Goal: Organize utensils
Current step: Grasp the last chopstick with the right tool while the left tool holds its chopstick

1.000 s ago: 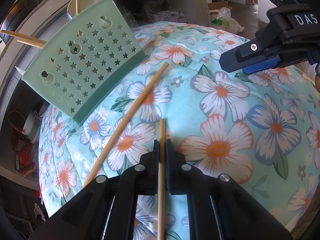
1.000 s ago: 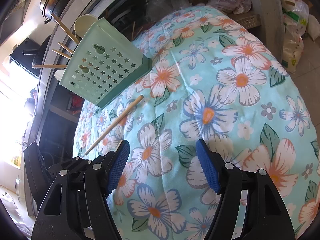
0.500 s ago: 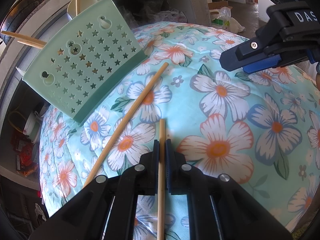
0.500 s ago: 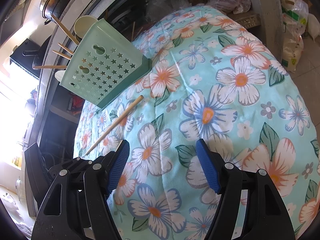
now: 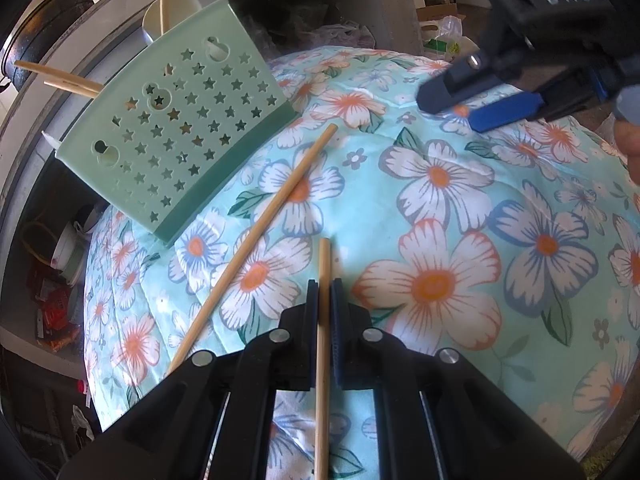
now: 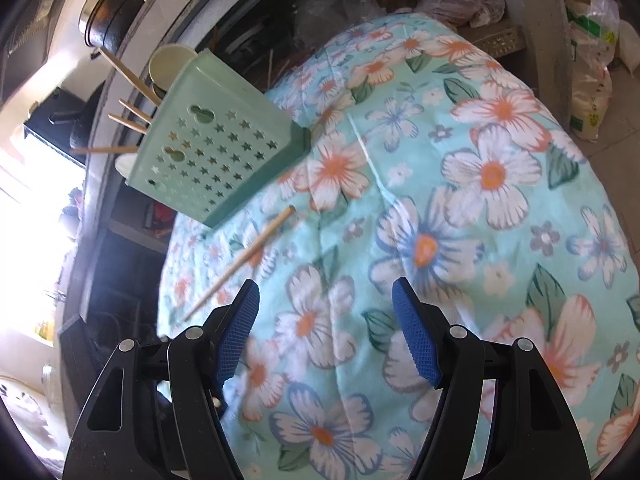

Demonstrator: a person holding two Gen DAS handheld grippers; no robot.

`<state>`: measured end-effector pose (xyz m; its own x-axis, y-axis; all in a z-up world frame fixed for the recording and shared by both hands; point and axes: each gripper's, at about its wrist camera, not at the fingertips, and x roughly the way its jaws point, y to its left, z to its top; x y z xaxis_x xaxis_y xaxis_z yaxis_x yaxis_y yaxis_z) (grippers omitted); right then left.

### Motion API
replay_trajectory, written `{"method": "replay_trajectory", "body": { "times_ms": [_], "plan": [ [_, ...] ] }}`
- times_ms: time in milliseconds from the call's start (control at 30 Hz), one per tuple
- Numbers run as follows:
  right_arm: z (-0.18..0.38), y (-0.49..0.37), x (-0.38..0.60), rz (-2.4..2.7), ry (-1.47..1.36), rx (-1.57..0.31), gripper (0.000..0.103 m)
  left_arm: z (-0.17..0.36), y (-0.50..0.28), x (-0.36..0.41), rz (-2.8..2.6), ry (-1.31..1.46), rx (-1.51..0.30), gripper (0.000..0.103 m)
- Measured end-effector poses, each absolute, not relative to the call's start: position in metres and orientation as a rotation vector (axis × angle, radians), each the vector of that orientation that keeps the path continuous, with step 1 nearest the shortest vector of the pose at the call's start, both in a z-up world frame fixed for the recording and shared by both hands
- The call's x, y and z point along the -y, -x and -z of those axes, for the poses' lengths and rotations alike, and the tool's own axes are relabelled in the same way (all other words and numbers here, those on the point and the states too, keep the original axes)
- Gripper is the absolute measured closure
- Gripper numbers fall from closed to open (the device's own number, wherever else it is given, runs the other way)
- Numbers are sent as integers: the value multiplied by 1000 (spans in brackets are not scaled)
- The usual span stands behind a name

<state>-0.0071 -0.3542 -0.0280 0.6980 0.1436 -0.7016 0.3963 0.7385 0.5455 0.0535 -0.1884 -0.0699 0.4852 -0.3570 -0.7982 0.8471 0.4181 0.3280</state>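
Left hand-held gripper (image 5: 324,280): jaws pressed onto a wooden chopstick (image 5: 323,320), which runs straight along the finger axis; its tip pokes out just past the fingertips, over the cloth.
Right hand-held gripper (image 6: 325,320): jaws spread wide, nothing between the blue pads (image 6: 416,340); it hangs above the floral cloth (image 6: 460,240). In the left wrist view it shows at upper right (image 5: 472,104).
Loose chopstick (image 5: 256,240): lies flat on the cloth, diagonal, far end near the bottom edge of the holder, not touching it as far as visible. Also in right wrist view (image 6: 244,258).
Utensil holder (image 5: 176,136): mint green, star-shaped holes, tilted away, base on the cloth's far-left edge. Several wooden sticks (image 6: 128,120) jut out of its top.
Cream cup (image 5: 170,14): just behind the holder, one stick standing in it.
Dark pot (image 6: 116,4): on the ledge behind, well apart from the holder.
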Motion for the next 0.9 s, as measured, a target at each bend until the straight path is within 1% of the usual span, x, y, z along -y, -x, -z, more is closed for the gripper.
{"method": "replay_trajectory", "body": {
  "times_ms": [133,233,333,433,600,667,700,733,900],
  "plan": [
    [27,-14,367,75,-842,-770,42,71,-56,186,838,-798,-715,97],
    [36,-34,371,39,-922,-794,48,72,-59,187,834,-790,-723,97],
    [50,-55,367,-17,-993,-834,50,74,-62,187,829,-779,-732,97],
    [65,-69,364,-2,-1050,-874,54,75,-63,188,819,-773,-737,97],
    [73,-82,365,45,-1104,-849,64,76,-63,188,811,-763,-739,97],
    [74,-83,363,67,-1103,-846,75,76,-66,186,810,-759,-741,97],
    [74,-83,363,79,-1095,-846,78,76,-67,186,810,-758,-742,97],
    [75,-82,361,91,-1087,-849,88,76,-68,186,811,-756,-742,97],
    [70,-64,367,118,-1101,-784,91,75,-63,188,808,-759,-745,96]
  ]
}}
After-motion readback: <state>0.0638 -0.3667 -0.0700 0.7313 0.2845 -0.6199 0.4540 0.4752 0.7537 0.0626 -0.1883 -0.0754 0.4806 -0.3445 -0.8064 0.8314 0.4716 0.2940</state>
